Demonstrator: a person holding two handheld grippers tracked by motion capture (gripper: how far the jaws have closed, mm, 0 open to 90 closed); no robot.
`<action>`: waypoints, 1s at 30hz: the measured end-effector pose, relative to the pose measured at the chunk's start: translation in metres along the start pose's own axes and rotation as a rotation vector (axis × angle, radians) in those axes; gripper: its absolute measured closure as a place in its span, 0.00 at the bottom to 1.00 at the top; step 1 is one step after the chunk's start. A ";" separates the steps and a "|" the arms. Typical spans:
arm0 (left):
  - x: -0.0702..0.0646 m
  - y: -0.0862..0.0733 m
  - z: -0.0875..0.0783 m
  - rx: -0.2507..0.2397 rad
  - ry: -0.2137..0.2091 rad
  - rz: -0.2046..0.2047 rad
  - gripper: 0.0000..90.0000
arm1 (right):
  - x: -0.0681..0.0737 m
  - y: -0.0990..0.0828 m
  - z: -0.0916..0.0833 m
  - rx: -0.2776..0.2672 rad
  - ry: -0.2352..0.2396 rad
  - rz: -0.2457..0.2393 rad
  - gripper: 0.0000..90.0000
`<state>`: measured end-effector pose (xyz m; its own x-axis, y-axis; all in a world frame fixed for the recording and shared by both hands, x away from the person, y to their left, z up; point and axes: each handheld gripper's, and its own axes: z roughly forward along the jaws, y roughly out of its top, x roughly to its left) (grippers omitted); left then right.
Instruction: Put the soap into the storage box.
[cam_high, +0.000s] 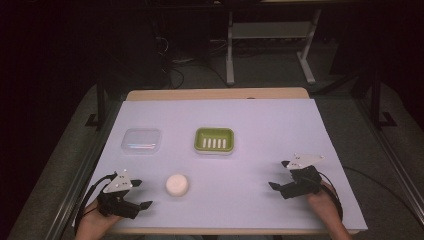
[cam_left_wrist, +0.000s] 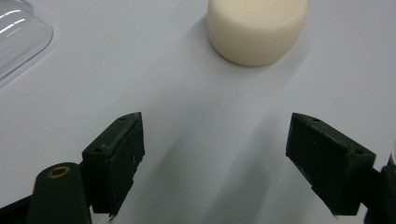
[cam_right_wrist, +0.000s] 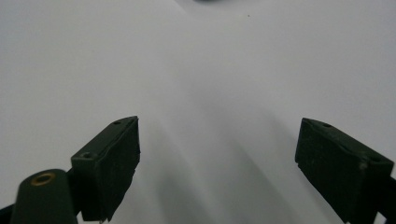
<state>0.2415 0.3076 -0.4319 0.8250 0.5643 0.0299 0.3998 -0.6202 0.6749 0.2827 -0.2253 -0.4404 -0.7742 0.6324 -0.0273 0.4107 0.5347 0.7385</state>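
A round, creamy white bar of soap (cam_high: 177, 184) sits on the table (cam_high: 260, 130), low and a bit left of the middle in the high view. In the left gripper view it lies at the top of the frame (cam_left_wrist: 258, 29), ahead of the black jaws and not touching them. The left gripper (cam_high: 138, 195) rests at the bottom left of the high view, near the soap, with its jaws spread wide and nothing in them. The right gripper (cam_high: 280, 175) waits at the lower right, well apart from the soap, also wide with nothing between its jaws. A green plastic soap dish with white slots (cam_high: 214, 140) stands near the middle of the frame, and a clear plastic lid (cam_high: 141, 141) lies to its left. It looks like the soap should go into the dish. That job looks not yet begun: the soap is not picked up, and the dish is empty.
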 end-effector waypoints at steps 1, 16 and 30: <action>-0.002 0.001 0.001 0.006 -0.004 0.001 0.21 | 0.000 0.000 0.000 0.000 -0.001 -0.001 0.15; -0.013 0.019 0.006 0.030 -0.004 0.060 0.21 | 0.003 0.001 0.000 0.005 0.006 -0.007 0.15; -0.015 0.039 0.011 0.067 0.000 0.098 0.20 | 0.004 0.001 0.000 -0.008 0.015 0.007 0.15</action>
<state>0.2490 0.2696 -0.4141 0.8613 0.4994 0.0934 0.3432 -0.7075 0.6177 0.2799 -0.2230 -0.4398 -0.7784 0.6277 -0.0121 0.4122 0.5255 0.7443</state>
